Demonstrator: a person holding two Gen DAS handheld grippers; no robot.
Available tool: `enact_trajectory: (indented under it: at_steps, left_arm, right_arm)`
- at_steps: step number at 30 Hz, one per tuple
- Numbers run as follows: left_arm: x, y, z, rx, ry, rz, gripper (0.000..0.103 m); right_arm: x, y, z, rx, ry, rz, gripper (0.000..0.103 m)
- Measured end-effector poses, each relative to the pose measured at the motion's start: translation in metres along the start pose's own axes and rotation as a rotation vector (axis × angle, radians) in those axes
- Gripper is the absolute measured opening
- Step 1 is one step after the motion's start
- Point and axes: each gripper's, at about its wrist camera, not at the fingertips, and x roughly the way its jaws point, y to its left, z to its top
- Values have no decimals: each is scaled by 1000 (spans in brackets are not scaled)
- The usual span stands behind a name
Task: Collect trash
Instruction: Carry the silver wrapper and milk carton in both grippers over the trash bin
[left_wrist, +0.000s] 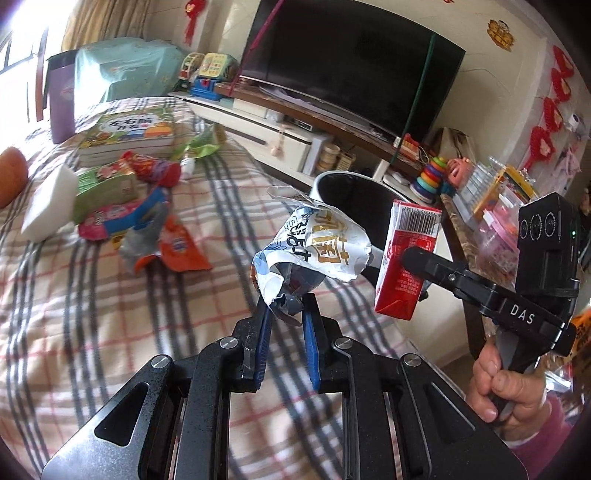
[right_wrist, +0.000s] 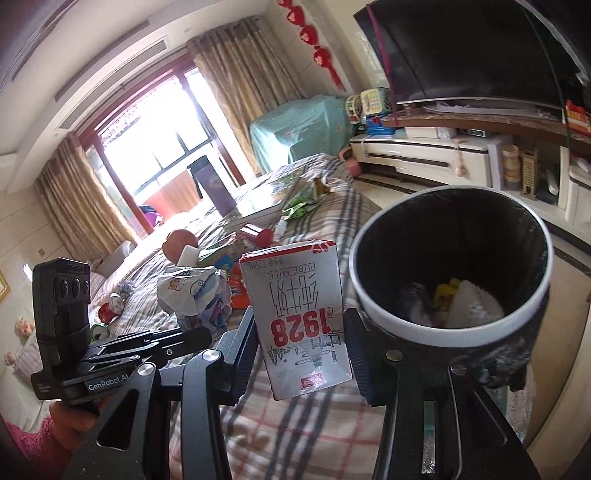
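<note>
while the left gripper (left_wrist: 286, 314) pinches a crumpled wrapper (left_wrist: 314, 243) and the right gripper (right_wrist: 301, 354) clamps a milk carton (right_wrist: 299, 317) beside the bin (right_wrist: 384, 321), more litter (left_wrist: 147, 218) remains on the bed behind it

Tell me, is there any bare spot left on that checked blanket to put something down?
Yes: the near stretch of the checked blanket, between the orange wrapper and the camera, lies bare. It is crowded farther back, where wrappers pile up between the white block and the stack of books.
</note>
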Motion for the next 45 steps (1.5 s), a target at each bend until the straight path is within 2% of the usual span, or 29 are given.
enact_trajectory:
  at_steps: [29,45]
  left_arm:
    - [30,-57,37,107,9,-56,15]
    - [47,-73,52,141,19,-62,15]
  right_arm:
    - [-34,-47,13,69,-73,-62,46]
    - [-39,-60,29,75,-116,-89,45]
